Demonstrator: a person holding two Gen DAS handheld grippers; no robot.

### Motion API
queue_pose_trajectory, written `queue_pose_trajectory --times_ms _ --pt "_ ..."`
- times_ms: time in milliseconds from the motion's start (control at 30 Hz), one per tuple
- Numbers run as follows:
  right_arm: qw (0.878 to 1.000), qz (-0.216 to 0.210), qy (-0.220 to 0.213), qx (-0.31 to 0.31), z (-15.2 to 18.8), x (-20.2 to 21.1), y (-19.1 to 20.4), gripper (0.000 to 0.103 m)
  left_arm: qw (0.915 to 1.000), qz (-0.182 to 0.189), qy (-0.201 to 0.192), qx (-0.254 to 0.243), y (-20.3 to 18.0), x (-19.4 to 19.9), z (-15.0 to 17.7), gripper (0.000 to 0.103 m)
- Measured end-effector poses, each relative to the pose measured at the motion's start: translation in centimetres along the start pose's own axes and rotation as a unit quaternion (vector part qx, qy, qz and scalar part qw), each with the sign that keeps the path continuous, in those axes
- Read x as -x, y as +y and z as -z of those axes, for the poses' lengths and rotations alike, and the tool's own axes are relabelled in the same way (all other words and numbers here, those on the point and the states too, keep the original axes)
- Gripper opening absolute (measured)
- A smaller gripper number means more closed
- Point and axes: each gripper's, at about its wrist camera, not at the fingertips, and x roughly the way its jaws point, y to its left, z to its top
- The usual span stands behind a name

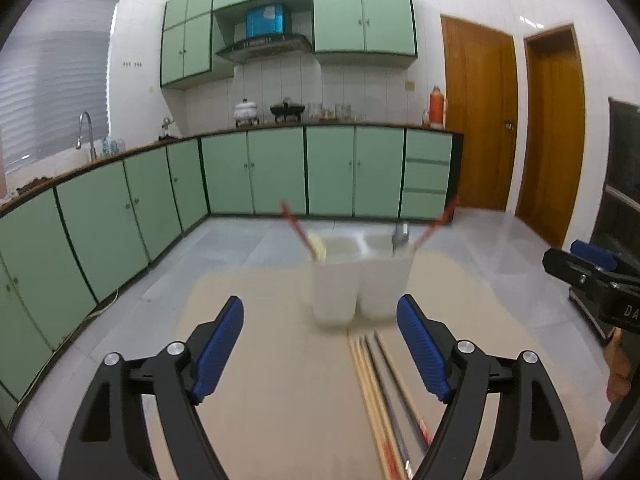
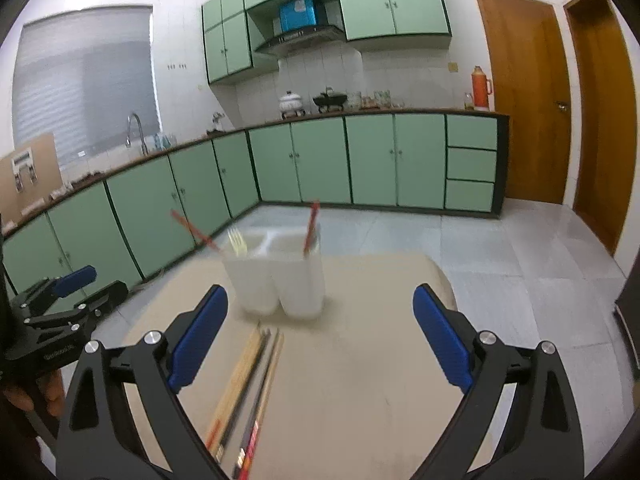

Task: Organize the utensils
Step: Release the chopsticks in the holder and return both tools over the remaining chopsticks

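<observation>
Two white utensil cups [image 1: 334,292] [image 2: 250,280] stand side by side at the far end of the beige table [image 1: 260,380] [image 2: 360,380]. The left cup holds a red chopstick [image 1: 296,228] and a pale fork [image 2: 237,240]. The right cup [image 1: 386,280] holds another red chopstick [image 1: 434,224] and a metal handle [image 1: 401,234]. Several loose chopsticks [image 1: 380,392] [image 2: 248,392] lie flat on the table in front of the cups. My left gripper [image 1: 320,300] is open and empty, short of the cups. My right gripper [image 2: 319,288] is open wide and also empty.
Green kitchen cabinets [image 1: 276,168] and a counter line the far walls, with grey tiled floor [image 2: 500,260] beyond the table. Wooden doors [image 1: 480,112] stand at the right. Each gripper shows at the other view's edge, held by a hand [image 2: 44,396].
</observation>
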Motion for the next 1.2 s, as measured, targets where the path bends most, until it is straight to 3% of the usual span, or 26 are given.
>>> queue_pose_trajectory --times_ms 233,433,533,867,1200 --pt "0.999 0.013 0.041 -0.014 6.6 0.1 1.3 0.091 0.9982 -0.005 0.051 0.031 0.6 0.0 5.8 0.078" --pt "0.999 0.022 0.049 0.003 11.6 0.2 3.5 0.091 0.9978 -0.014 0.062 0.021 0.5 0.0 9.1 0.077" --pt "0.997 0.021 0.069 0.023 13.8 -0.2 4.8 0.078 0.9972 -0.015 0.071 0.017 0.5 0.3 10.3 0.077" --pt "0.990 0.012 0.129 0.063 16.4 -1.6 7.1 0.059 0.9945 -0.011 0.102 0.017 0.8 0.5 13.1 0.077" --pt "0.984 0.018 0.162 0.068 17.3 -3.0 7.2 0.050 0.9938 0.000 0.110 0.013 0.6 0.1 13.2 0.077"
